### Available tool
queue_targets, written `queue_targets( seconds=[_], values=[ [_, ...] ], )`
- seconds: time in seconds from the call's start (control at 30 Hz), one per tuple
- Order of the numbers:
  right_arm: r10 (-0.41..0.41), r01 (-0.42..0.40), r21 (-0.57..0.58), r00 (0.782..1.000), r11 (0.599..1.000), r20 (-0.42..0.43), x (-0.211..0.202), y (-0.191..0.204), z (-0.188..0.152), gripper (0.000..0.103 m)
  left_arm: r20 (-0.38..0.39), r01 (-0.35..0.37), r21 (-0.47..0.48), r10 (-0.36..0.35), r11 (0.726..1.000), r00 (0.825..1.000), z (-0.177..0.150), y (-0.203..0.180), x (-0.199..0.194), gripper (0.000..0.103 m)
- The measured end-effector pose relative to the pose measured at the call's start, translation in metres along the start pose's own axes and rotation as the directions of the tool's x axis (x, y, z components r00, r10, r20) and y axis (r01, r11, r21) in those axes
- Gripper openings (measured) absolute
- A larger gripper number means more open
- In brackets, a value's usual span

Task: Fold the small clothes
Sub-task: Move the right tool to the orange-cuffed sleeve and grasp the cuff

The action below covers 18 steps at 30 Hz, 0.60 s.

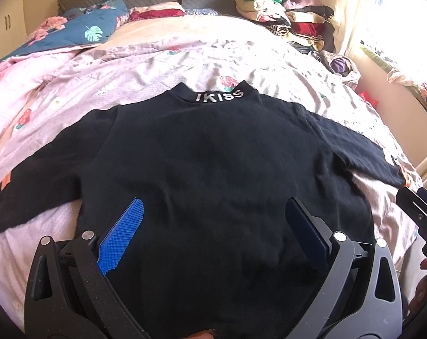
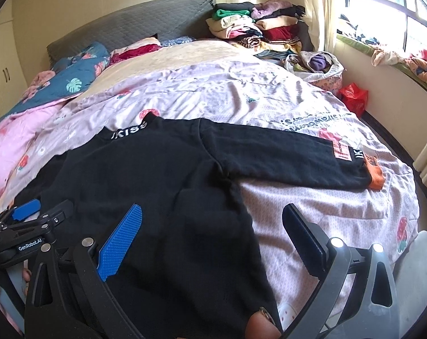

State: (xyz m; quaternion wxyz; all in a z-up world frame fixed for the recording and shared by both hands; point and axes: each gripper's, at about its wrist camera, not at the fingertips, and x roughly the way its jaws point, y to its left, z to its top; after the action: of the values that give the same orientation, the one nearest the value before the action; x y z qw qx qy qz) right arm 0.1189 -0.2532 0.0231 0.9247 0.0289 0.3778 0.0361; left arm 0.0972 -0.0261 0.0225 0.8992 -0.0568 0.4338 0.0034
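A small black sweater (image 1: 213,152) lies flat on the bed, collar lettered "IKISS" (image 1: 219,96) pointing away, both sleeves spread out. My left gripper (image 1: 213,209) hovers open over its lower body, nothing between the blue pads. In the right wrist view the same sweater (image 2: 145,175) fills the left half, its right sleeve (image 2: 292,158) stretching to an orange cuff (image 2: 375,175). My right gripper (image 2: 212,214) is open above the sweater's lower right edge. The left gripper (image 2: 29,217) shows at the left edge, and the right gripper's side (image 1: 422,214) shows in the left wrist view.
A pink strawberry-print quilt (image 2: 270,99) covers the bed. A blue leaf-print blanket (image 1: 80,31) lies at the far left. Stacked folded clothes (image 2: 255,25) sit by the headboard, a clothes bundle (image 2: 318,67) and a red bag (image 2: 353,96) at the bed's right edge, under the window.
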Motion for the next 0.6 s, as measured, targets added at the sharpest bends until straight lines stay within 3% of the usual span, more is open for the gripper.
queue_targets(
  seconds=[0.23, 0.6],
  values=[
    [-0.033, 0.033, 0.058, 0.999, 0.998, -0.001, 0.015, -0.023, 0.019, 0.099, -0.019, 0.02, 0.001, -0.02, 1.0, 1.0, 0.025, -0.015, 0.02, 0.094],
    [-0.11, 0.12, 0.195, 0.992, 0.973, -0.065, 0.05, -0.097, 0.027, 0.099, -0.051, 0.065, 0.018, -0.064, 0.998, 0.997, 0.041, -0.049, 0.051, 0.094]
  ],
)
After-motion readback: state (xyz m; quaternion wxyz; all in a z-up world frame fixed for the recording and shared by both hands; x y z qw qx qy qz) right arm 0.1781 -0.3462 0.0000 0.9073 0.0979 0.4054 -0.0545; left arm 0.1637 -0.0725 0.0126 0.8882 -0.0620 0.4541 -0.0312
